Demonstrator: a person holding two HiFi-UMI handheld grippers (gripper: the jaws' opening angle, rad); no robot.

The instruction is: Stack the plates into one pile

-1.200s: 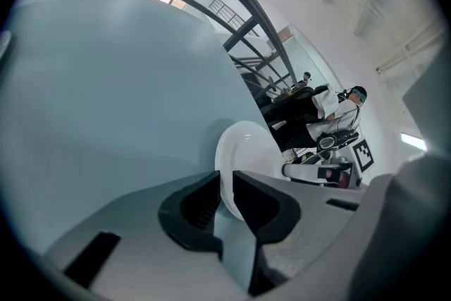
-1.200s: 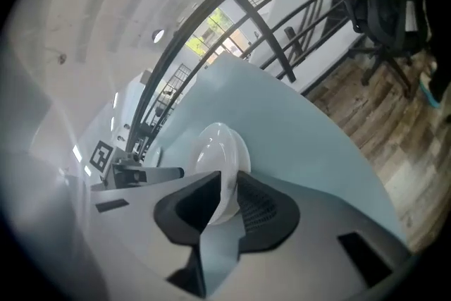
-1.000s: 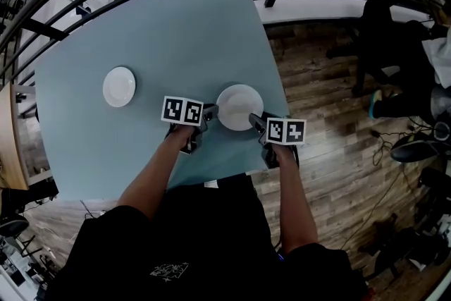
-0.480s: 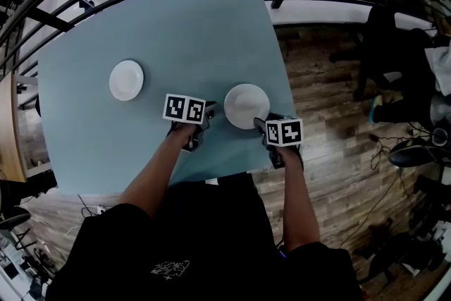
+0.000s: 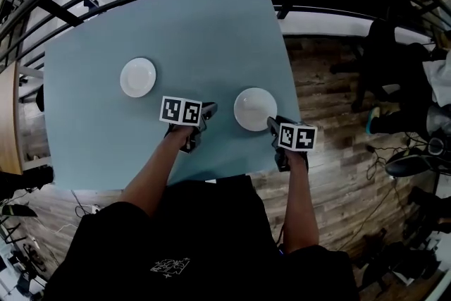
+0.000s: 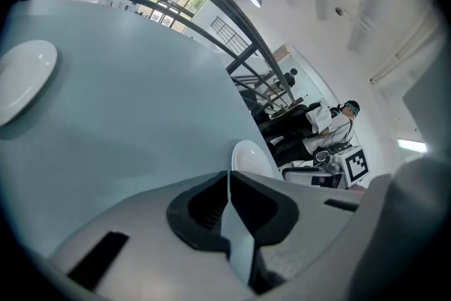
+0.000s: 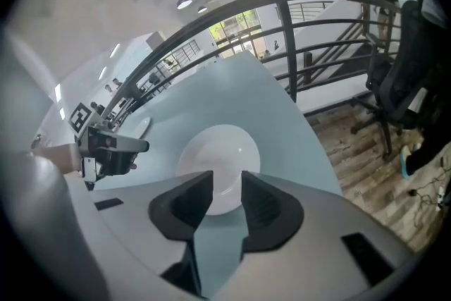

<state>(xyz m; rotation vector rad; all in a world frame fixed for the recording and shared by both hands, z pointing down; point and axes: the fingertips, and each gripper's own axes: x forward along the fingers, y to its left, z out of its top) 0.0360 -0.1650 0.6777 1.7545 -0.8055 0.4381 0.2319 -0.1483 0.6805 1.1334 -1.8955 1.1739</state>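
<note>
Two plates lie well apart on the desk point(image 5: 197, 17): the left plate point(image 5: 137, 77) away from the clenched, empty left tongs point(image 5: 208, 108), the right plate point(image 5: 255, 108) with its near rim showing between the parted jaws of the right tongs point(image 5: 271, 124), which have just been closing and do not grip it.

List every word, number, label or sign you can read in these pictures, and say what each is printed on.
No readable text anywhere.
White print on the person's black shirt: too small to read.
Square markers on the left cube and right cube: patterns only, no letters or numbers.
Farther plate and nearer plate: blank.
</note>
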